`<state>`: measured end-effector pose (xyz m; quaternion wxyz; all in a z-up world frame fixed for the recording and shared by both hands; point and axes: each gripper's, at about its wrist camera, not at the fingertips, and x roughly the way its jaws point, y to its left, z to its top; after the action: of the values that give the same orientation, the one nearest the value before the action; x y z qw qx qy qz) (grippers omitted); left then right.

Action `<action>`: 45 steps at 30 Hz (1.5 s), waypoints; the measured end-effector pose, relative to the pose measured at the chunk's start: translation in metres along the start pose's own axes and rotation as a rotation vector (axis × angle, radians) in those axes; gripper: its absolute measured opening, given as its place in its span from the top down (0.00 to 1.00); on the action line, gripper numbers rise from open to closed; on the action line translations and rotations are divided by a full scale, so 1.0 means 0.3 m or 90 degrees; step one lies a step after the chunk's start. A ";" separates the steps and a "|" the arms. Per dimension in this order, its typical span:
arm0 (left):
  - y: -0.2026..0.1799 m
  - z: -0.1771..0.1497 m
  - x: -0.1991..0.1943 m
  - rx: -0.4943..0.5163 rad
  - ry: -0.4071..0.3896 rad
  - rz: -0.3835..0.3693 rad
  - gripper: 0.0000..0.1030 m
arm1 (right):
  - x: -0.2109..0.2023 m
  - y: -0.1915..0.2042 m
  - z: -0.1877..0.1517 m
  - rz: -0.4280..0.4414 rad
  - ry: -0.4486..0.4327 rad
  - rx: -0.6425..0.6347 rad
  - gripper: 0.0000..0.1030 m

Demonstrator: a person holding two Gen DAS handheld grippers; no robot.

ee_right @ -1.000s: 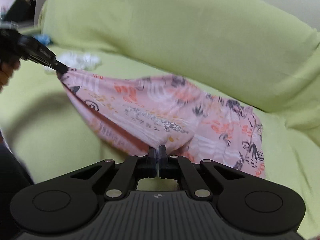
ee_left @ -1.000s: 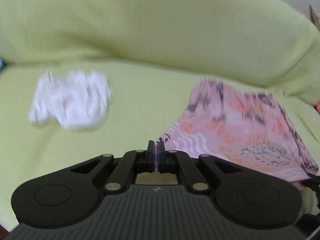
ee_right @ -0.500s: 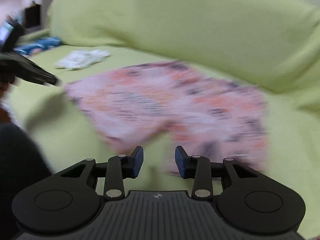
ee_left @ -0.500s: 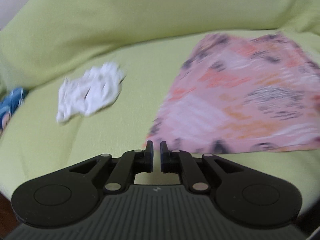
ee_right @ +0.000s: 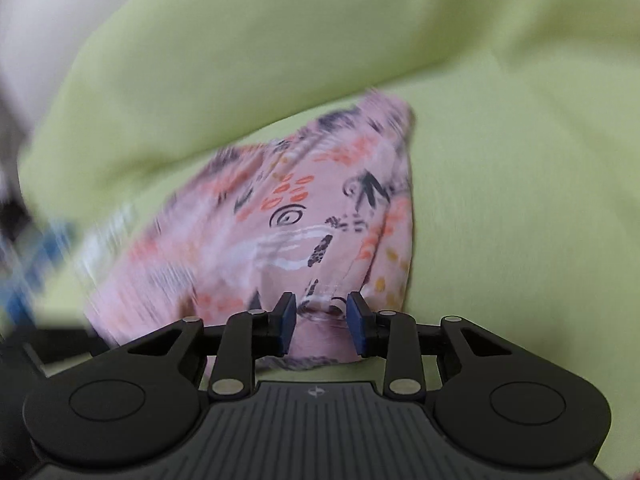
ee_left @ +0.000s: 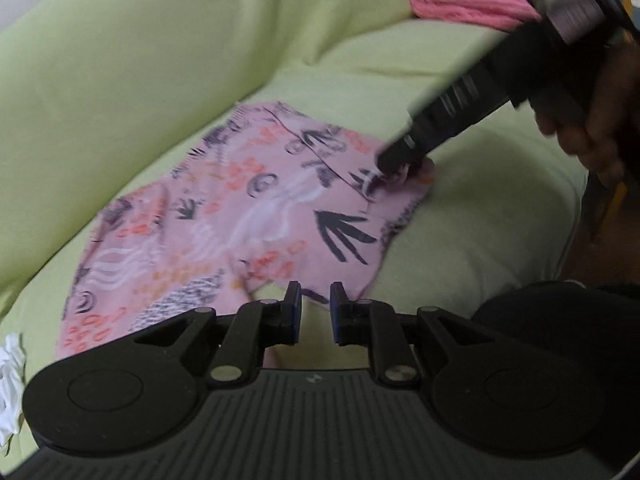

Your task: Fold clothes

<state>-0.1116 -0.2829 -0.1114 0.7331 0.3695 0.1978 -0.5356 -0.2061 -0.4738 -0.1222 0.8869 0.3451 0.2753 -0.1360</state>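
Basically, pink printed garment (ee_left: 248,224) lay flat on the green sofa cover (ee_left: 460,216), ready to fold. Left gripper (ee_left: 311,312) was opening, nothing between its jaws. Right gripper (ee_right: 322,322) was closing around a hem fold, pads not yet pressing.

The garment (ee_left: 256,216) is lying on the sofa seat (ee_left: 480,216), before the backrest (ee_left: 160,60). A cloth (ee_left: 10,376) is lying left of it, and knitwear (ee_left: 468,4) is sitting behind, at the seat's far end.
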 end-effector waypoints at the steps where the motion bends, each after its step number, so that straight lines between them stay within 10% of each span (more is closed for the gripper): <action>1: -0.006 -0.004 0.010 0.002 0.006 -0.004 0.86 | 0.008 -0.034 0.005 0.021 0.002 0.054 0.68; 9: -0.029 -0.004 0.068 0.008 0.021 -0.035 0.78 | 0.088 -0.122 0.027 0.070 0.027 0.188 0.68; 13: -0.048 0.007 0.085 0.028 0.019 -0.037 0.79 | 0.110 -0.119 0.042 0.051 0.041 0.167 0.93; 19: -0.052 0.011 0.085 0.035 0.026 -0.036 0.77 | -0.007 -0.145 0.092 0.038 -0.024 0.136 0.96; 29: -0.067 0.004 0.093 0.069 0.007 -0.036 0.78 | -0.138 -0.435 0.120 -0.168 -0.045 0.163 0.97; 35: -0.090 0.000 0.087 0.127 0.016 -0.016 0.70 | -0.151 -0.438 0.067 -0.131 -0.064 0.242 0.53; 41: -0.167 -0.008 0.107 0.293 0.011 0.018 0.71 | -0.121 -0.417 0.075 -0.119 -0.069 0.258 0.51; 45: -0.148 0.004 0.116 0.290 0.023 -0.022 0.85 | -0.095 -0.376 0.108 -0.148 -0.062 0.198 0.56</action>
<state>-0.1410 -0.3127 -0.1491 0.6175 0.5318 0.0911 -0.5723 -0.2653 -0.5763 -0.1464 0.8133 0.4373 0.2459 -0.2946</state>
